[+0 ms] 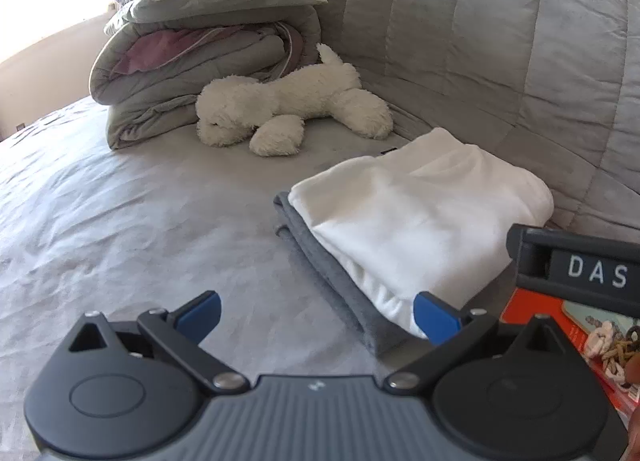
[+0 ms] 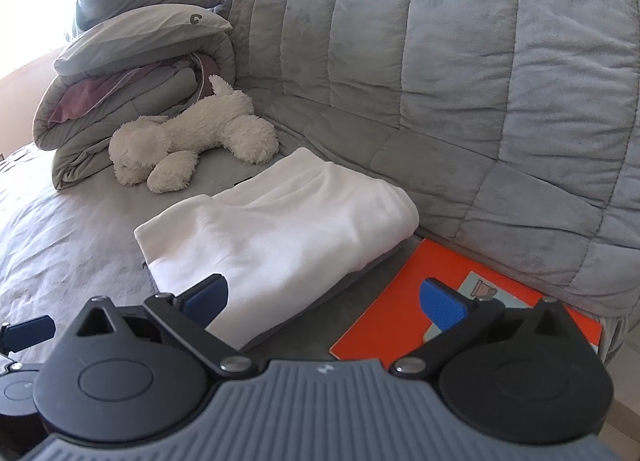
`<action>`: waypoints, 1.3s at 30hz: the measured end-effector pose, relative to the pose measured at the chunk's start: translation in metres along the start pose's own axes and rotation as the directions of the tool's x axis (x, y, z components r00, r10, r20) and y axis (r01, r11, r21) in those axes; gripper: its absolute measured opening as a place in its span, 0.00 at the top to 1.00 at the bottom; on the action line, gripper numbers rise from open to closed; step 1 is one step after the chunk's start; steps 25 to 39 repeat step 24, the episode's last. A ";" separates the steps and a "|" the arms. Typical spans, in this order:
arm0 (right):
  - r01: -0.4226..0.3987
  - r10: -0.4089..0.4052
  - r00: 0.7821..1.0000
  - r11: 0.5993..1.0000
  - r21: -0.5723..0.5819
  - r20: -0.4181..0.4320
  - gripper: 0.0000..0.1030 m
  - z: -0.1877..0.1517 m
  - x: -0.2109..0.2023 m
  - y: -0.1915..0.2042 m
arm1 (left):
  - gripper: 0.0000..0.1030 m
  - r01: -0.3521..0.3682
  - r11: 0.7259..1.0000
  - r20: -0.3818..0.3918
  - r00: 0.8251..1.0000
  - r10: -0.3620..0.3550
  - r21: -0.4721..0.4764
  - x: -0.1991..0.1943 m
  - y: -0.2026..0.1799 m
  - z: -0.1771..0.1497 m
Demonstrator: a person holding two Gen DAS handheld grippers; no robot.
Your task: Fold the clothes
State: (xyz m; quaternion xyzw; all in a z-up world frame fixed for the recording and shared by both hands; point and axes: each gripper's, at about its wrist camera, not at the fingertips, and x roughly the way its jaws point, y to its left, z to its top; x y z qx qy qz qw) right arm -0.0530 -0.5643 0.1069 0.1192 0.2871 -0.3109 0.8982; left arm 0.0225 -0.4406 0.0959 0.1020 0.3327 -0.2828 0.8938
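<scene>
1. Both the left gripper (image 1: 318, 315) and right gripper (image 2: 326, 299) hang wide apart, holding nothing.
2. The folded white garment (image 1: 420, 217) lies on a grey garment (image 1: 320, 261) on the bed (image 1: 120, 221).
3. A careless nudge could slide the soft, slumping stack.
4. A stiff orange book (image 2: 400, 309) sits just beside.

- left gripper (image 1: 316, 315): ribbed grey body at bottom, small white logo mark at centre
- two black teardrop housings with round discs, black link arms, silver screws at the pivots
- blue textured pads (image 1: 434, 317) on the fingertips
- right gripper (image 2: 324, 303): same build, grey ribbed body, black linkages, silver screws, blue pads (image 2: 442, 307)
- black bar with white letters "DAS" at the left view's right edge
</scene>
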 end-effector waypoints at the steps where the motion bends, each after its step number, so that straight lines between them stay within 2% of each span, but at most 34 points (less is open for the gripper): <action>1: 0.001 -0.001 1.000 1.000 0.000 -0.001 0.00 0.000 0.000 0.000 | 0.01 0.000 1.000 0.000 1.000 0.000 0.003 0.000 -0.001 0.000; 11: 0.000 0.000 1.000 1.000 -0.003 -0.003 0.00 -0.001 0.000 0.001 | 0.01 -0.001 1.000 -0.013 1.000 0.001 0.019 0.003 -0.006 -0.001; 22: 0.000 0.000 1.000 1.000 -0.004 -0.004 0.00 0.000 0.000 0.002 | 0.01 -0.006 1.000 0.017 1.000 0.006 0.011 0.000 -0.006 -0.001; 39: 0.000 0.000 1.000 1.000 -0.005 -0.004 0.00 0.000 0.000 0.003 | 0.01 -0.008 1.000 0.018 1.000 0.008 0.014 0.000 -0.006 -0.001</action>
